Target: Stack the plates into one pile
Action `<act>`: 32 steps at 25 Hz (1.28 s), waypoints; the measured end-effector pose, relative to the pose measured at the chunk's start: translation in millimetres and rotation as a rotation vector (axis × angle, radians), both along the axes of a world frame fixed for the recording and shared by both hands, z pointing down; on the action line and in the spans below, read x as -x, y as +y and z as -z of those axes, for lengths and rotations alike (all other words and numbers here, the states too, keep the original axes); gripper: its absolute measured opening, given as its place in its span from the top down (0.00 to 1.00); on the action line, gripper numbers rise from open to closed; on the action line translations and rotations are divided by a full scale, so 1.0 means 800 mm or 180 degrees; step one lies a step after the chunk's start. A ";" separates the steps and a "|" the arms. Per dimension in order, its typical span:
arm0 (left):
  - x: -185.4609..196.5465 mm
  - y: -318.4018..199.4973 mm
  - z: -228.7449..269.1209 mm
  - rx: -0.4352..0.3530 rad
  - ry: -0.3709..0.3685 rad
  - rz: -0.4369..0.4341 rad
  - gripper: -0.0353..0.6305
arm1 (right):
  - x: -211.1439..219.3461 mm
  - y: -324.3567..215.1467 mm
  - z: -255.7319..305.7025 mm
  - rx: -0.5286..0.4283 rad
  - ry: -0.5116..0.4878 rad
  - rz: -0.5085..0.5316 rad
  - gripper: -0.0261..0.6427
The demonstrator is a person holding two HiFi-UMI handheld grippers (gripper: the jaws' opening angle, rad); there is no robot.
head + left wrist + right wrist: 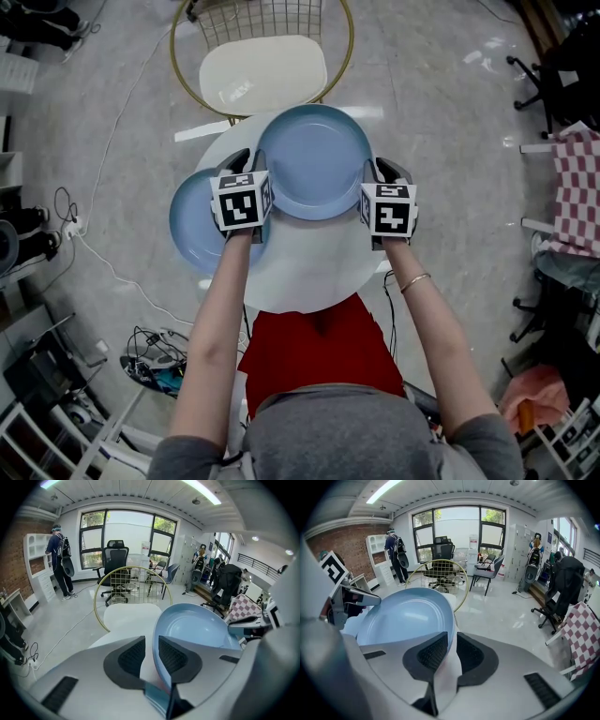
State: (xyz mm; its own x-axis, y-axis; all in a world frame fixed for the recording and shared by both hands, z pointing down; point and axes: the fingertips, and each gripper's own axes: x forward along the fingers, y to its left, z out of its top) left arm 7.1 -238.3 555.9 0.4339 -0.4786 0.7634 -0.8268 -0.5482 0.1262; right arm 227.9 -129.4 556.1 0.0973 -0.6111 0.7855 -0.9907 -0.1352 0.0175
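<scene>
A large light blue plate [314, 161] sits between my two grippers over the far part of the round white table [309, 272]. My left gripper [246, 161] has the plate's left rim [154, 634] between its jaws. A gap shows between one pad and the rim, so it is open. My right gripper [378, 171] is shut on the right rim [449, 634]. A second blue plate [197, 230] lies flat on the table's left side, partly under the left gripper's marker cube. Whether the large plate rests on anything I cannot tell.
A gold wire chair with a white seat [262, 70] stands just beyond the table. Cables and a power strip [155, 361] lie on the floor at the left. Office chairs and a checkered cloth [579, 187] are at the right. A person [61, 559] stands far off by shelves.
</scene>
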 end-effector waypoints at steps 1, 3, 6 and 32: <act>0.000 0.000 0.002 -0.0012 0.0005 0.0011 0.80 | -0.003 -0.001 0.002 -0.0022 0.0011 0.0001 0.88; -0.003 0.001 0.006 -0.0037 0.0014 0.0022 0.80 | -0.012 -0.001 0.005 -0.0071 0.0029 0.0004 0.88; 0.002 0.004 0.013 -0.0065 0.0056 0.0054 0.80 | -0.018 -0.001 0.016 -0.0172 0.0092 0.0006 0.88; 0.252 0.105 0.056 -0.0265 0.0019 0.1127 0.90 | 0.272 0.007 0.069 -0.0395 -0.0591 0.1401 0.88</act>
